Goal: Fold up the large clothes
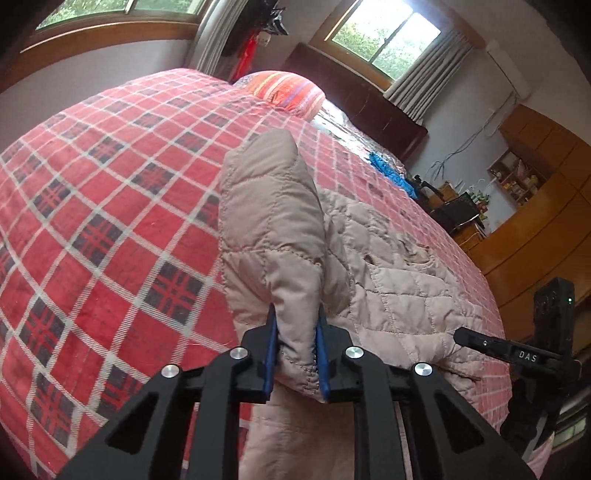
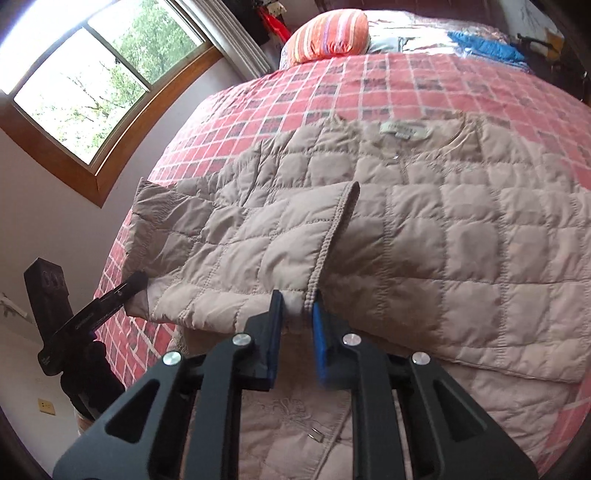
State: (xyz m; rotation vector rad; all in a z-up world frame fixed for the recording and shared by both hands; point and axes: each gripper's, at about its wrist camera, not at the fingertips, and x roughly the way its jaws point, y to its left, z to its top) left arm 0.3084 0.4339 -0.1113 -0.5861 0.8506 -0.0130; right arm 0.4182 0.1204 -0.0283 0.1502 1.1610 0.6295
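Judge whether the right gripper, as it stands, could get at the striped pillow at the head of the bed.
Probably not yet: the right gripper is shut on the jacket sleeve's cuff, and the striped pillow lies far across the bed.

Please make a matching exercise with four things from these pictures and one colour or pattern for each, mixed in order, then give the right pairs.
Things:
1. jacket
2. pillow
3. bedcover
4. pads

Colours:
A. red plaid
B. blue
C. beige, quilted
D. orange stripes

Pairs: 1-C, 2-D, 3-A, 4-B
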